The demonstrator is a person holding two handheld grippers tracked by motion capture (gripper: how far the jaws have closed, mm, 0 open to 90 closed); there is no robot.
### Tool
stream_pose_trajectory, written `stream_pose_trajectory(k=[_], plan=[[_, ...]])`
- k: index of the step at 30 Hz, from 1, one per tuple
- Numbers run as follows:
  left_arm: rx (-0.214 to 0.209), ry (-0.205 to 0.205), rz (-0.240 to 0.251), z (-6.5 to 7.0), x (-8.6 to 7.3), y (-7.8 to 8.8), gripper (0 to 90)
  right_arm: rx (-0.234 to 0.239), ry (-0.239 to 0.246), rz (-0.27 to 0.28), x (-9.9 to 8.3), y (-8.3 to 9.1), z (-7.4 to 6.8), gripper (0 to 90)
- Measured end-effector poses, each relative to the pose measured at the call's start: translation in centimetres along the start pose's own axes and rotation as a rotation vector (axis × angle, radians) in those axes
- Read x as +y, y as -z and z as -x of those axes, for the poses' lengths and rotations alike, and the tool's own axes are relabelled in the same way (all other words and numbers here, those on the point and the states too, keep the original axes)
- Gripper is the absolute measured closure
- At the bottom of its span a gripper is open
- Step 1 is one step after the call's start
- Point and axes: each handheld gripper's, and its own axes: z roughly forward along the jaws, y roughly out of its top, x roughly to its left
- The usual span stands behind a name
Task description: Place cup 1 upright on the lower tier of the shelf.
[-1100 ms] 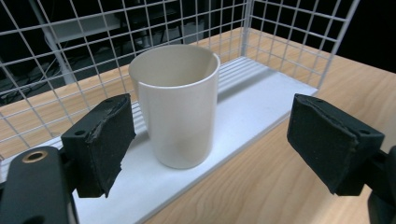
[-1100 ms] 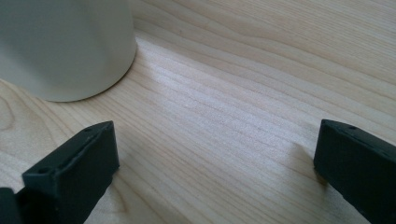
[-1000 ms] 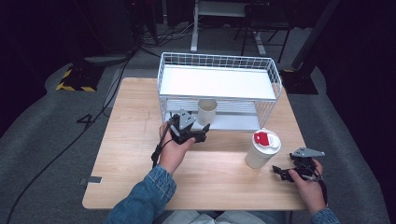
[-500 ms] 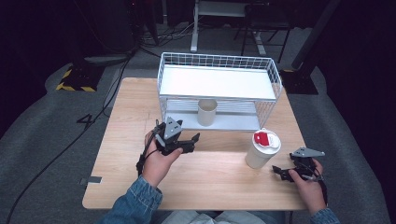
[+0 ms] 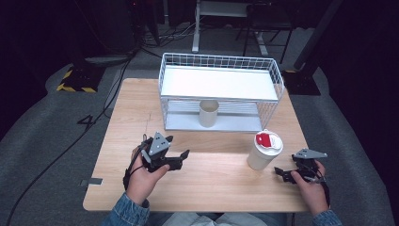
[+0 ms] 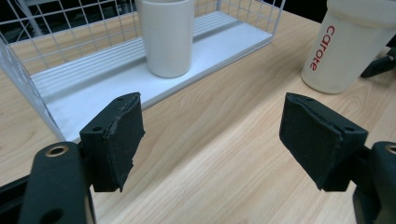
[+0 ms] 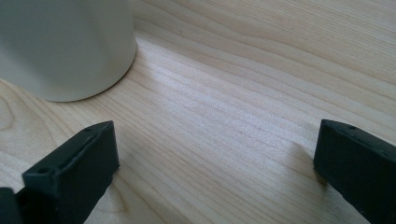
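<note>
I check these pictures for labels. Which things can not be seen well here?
- Cup inside: high view, rack shelf above hides it; left gripper view, top edge cuts its rim.
- Tumbler: right gripper view, edges cut it, blurred.
- Tumbler lid print: high view, too small.

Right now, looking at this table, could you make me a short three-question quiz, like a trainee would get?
1. True or false: the cup stands on the rack's lower shelf.
2. Which has a red-topped lid: (a) the cup, (b) the tumbler?
3. Fill in: the left hand-held gripper has its jaws ____.

Key: 1 true. 2 b. 3 open, with nothing between them. The right hand-held gripper is open too.
</note>
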Motion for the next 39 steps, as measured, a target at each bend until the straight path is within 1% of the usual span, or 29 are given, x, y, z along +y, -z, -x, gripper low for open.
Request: stream_pose_trajectory(k=[3, 6, 7, 9, 10, 14, 19, 22, 25, 29, 35, 36, 38, 39], plan=[[-0.004, -0.025, -0.033, 0.0, -0.7, 0.2, 22.5, 0.000, 0.000, 0.000, 0.0, 0.0, 0.0, 0.1], [-0.022, -0.033, -0.064, 0.0, -1.5, 0.4, 22.4, 0.001, 0.000, 0.000, 0.0, 0.0, 0.0, 0.1], [-0.034, -0.050, -0.077, 0.0, -1.8, 0.5, 21.9, 0.001, 0.000, -0.001, 0.0, 0.0, 0.0, 0.1], [-0.031, -0.066, -0.100, 0.1, -2.5, 0.5, 21.4, 0.001, 0.000, -0.001, 0.0, 0.0, 0.0, 0.1], [-0.030, -0.066, -0.109, 0.1, -2.8, 0.5, 21.4, 0.001, 0.000, -0.001, 0.0, 0.0, 0.0, 0.1], [-0.040, -0.041, -0.143, 0.0, -4.2, 0.3, 21.4, 0.002, 0.001, -0.002, 0.0, 0.0, 0.0, 0.1], [-0.035, -0.041, -0.189, -0.2, -5.6, -0.1, 21.4, 0.001, 0.002, -0.003, 0.0, 0.0, 0.0, 0.1], [-0.031, -0.046, -0.227, -0.3, -6.4, -0.2, 21.3, 0.001, 0.000, -0.003, 0.0, 0.0, 0.0, 0.1], [-0.037, -0.031, -0.248, -0.4, -7.0, -0.3, 21.2, 0.002, 0.001, -0.004, 0.0, 0.0, 0.0, 0.1], [-0.047, -0.024, -0.290, -0.5, -7.7, -0.6, 20.5, 0.005, 0.004, -0.004, 0.0, 0.0, 0.0, 0.1], [-0.035, -0.048, -0.334, -0.6, -8.3, -1.1, 19.4, 0.024, 0.024, -0.001, 0.0, 0.0, 0.1, 0.2], [-0.029, -0.066, -0.330, -0.7, -8.4, -1.1, 18.7, 0.024, 0.023, -0.002, 0.0, 0.0, 0.1, 0.2], [-0.030, -0.058, -0.329, -0.9, -8.5, -1.1, 16.0, 0.019, 0.018, -0.004, 0.0, 0.1, 0.1, 0.1], [-0.028, -0.062, -0.327, -1.0, -8.5, -1.1, 15.9, 0.021, 0.020, -0.003, 0.0, 0.1, 0.0, 0.0]])
